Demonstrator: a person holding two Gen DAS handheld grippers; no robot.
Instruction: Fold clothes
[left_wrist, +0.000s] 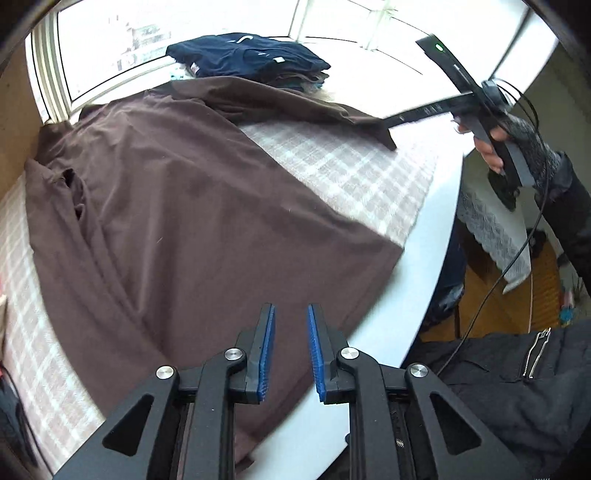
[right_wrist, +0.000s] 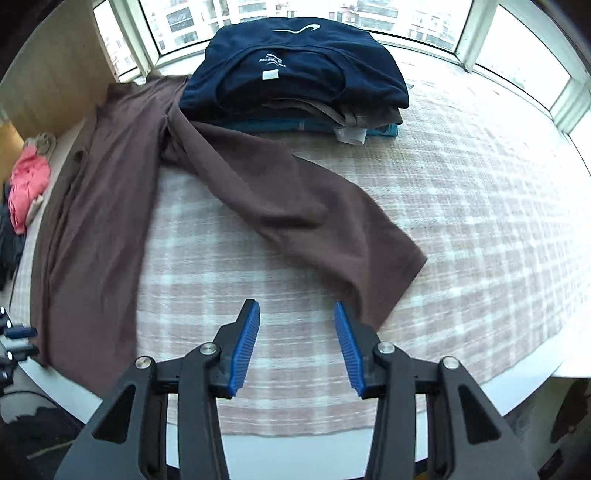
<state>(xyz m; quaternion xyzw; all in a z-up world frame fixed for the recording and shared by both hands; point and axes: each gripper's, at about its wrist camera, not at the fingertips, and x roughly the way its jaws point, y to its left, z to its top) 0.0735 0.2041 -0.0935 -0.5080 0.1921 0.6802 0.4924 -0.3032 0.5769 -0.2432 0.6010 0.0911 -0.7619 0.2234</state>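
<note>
The left claw hangs over the near hem of the brown shirt, its blue pads a narrow gap apart with nothing between them. The right claw stands wider open and empty above the checked cloth, just beside the cuff of the shirt's sleeve. The shirt lies spread flat on the white table, its sleeve stretched out sideways. Behind it sits a stack of folded clothes with a navy garment on top, close to the window.
</note>
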